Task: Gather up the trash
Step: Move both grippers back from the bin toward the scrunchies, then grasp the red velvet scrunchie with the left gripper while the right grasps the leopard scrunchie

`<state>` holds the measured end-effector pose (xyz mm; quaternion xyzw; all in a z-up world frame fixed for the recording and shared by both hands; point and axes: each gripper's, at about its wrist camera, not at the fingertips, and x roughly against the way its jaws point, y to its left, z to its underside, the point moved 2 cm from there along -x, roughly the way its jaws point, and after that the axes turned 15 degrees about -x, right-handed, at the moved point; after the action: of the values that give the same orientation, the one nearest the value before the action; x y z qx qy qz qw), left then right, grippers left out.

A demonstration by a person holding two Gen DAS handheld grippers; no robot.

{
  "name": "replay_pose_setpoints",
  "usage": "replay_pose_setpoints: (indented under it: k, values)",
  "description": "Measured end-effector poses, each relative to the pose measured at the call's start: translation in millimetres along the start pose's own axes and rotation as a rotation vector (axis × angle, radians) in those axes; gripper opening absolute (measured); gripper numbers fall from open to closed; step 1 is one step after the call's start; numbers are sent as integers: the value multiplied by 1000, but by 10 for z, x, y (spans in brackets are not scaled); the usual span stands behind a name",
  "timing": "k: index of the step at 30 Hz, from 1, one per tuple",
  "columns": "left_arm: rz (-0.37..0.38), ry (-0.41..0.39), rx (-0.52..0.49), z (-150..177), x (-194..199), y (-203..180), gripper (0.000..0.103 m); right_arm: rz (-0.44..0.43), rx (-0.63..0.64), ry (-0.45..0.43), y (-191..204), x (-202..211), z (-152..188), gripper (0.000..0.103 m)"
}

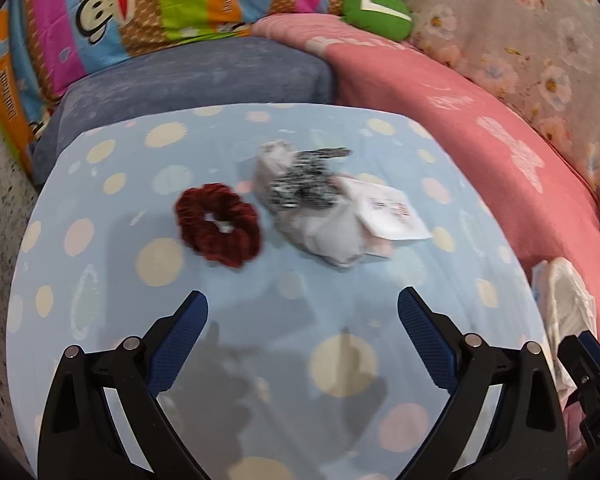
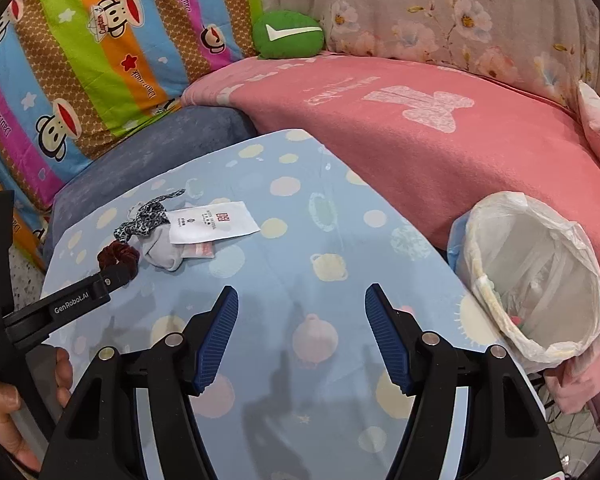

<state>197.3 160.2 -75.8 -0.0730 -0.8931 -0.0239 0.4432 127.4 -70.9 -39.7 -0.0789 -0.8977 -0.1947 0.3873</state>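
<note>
Wrapper (image 2: pixel 213 222) lies flat, long axis across the table (image 2: pixel 300 208) (both grippers gape, empty).

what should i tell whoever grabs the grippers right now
Left gripper: open, empty, short of the pile.
Right gripper: open, empty, over bare tablecloth.
On the table: dark red scrunchie, crumpled grey wad with a black-and-white patterned strip on it, white paper packet against the wad.
Lined bin sits at the table's right edge, beside the pink blanket.
Done: nothing lifted from this pile.
Left: pick out the trash and drop it in the bin.
</note>
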Motion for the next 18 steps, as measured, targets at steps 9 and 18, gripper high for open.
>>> replay_pose_setpoints:
  k: [9, 18]
  values:
    - [-5, 26, 110, -36, -242, 632, 83, -37, 55, 50, 516, -403, 107, 64]
    - [89, 90, 125, -213, -708, 790, 47, -126, 70, 110, 1112, -770, 60, 61]
